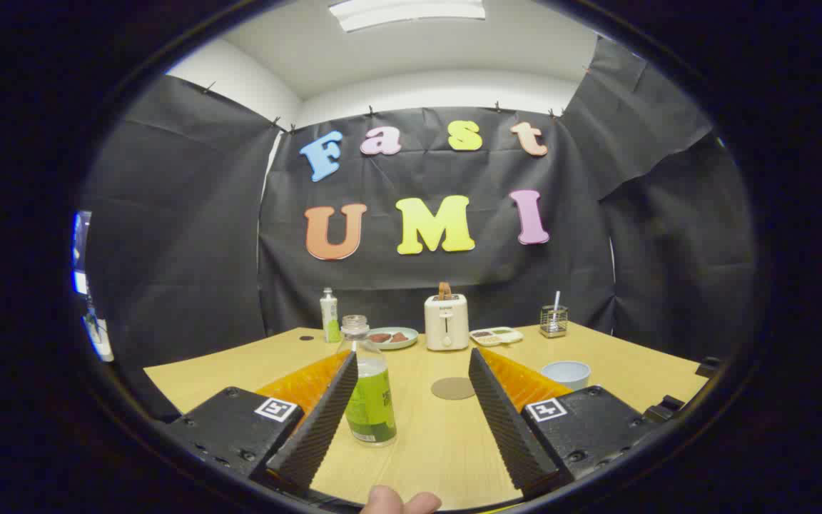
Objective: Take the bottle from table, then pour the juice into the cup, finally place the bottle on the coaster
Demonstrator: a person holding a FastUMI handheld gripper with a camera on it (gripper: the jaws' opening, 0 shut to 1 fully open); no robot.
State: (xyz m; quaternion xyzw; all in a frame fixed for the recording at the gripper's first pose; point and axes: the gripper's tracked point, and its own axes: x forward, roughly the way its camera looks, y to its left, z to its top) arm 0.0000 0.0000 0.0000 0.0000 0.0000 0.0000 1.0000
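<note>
Standing upright on the table point(439, 450), bottle point(368, 389) sits against the left finger; gripper point(411, 371) jaws spread wide. Coaster point(453, 388) just ahead, cup point(566, 373) beyond right finger.

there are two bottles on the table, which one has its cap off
The near bottle, standing between the open gripper's fingers against the left one, has no cap. The small bottle at the back beside the plate is capped.
</note>
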